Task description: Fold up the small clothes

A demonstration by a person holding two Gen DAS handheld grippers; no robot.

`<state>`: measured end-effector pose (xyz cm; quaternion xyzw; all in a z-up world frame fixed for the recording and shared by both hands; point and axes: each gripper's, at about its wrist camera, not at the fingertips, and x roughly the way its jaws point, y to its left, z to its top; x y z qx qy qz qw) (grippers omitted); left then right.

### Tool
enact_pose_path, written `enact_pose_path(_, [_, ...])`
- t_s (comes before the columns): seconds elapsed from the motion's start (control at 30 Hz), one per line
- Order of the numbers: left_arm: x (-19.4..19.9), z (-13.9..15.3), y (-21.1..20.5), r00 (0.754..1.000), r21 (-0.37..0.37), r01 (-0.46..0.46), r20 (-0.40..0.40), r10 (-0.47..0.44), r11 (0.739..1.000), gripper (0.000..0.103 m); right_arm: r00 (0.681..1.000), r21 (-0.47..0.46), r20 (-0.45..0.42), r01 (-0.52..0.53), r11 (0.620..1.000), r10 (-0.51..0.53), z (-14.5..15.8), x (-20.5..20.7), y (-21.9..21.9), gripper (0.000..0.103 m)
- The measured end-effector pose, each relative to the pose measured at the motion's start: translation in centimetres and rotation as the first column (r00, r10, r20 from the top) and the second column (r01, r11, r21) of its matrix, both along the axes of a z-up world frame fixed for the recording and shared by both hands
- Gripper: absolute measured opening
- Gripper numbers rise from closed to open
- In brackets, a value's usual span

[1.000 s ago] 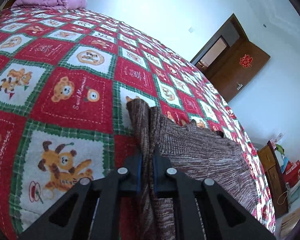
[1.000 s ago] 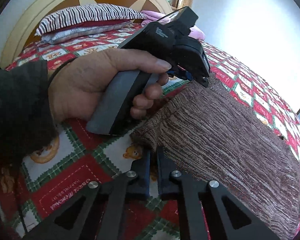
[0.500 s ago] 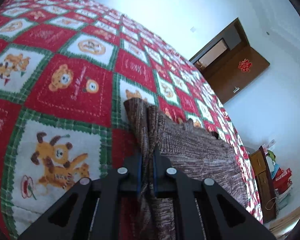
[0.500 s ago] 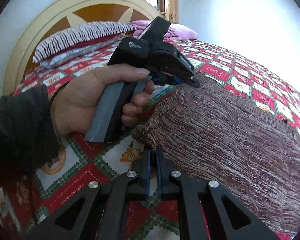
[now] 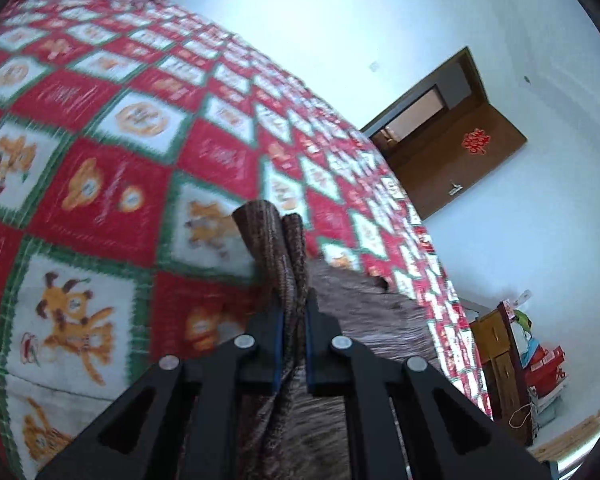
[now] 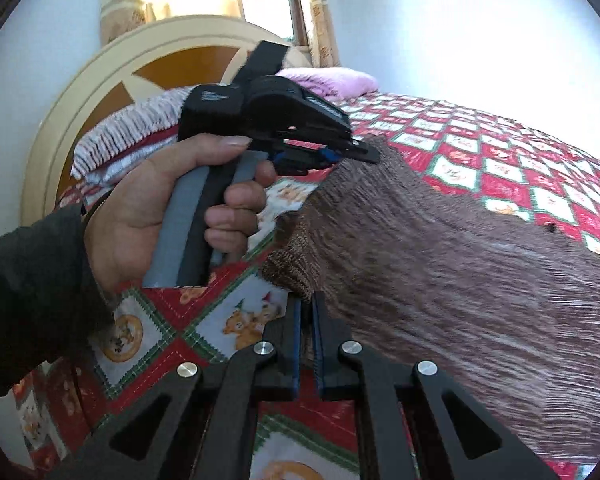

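Brown marled knit fills the lower part of the left wrist view: the garment (image 5: 364, 320) lies on the bear-patterned quilt (image 5: 100, 184) of a bed, and one edge of it is bunched upright between the fingers of the left gripper (image 5: 291, 320), which is closed on that fold. Beyond the bed stands a wooden door (image 5: 456, 152). The frame is motion-blurred.

From the right wrist view, the right gripper (image 6: 307, 320) is closed to a narrow gap on a ribbed corner of the same garment (image 6: 460, 272). The person's left hand (image 6: 148, 216) squeezes the handle of the other gripper, whose tip meets the far corner of the knit. The cloth between the two held corners hangs slack, raised off the quilt. A striped pillow (image 6: 132, 132) rests against the headboard (image 6: 100, 80).

The step appears to be carrying the held edge over to make a fold. Recommended practice:
- Keep both grips firm.
- Move both corners at equal height and pace.
- Hold the edge taut enough to stay straight.
- Lay it down aligned with the opposite edge before releasing.
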<state>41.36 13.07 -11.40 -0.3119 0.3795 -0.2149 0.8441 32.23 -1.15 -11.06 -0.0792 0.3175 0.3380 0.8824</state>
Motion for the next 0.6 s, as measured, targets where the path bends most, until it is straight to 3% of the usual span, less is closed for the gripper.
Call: enact_pose_path(0.6, [0.9,6.0,-10.8,0.993,0.057,0.090,0.068,-0.094,0.994,0.008,0.989,0.183,-0.028,0.149,0.972,-0.147,3.8,-0.7,-11.9,0.004])
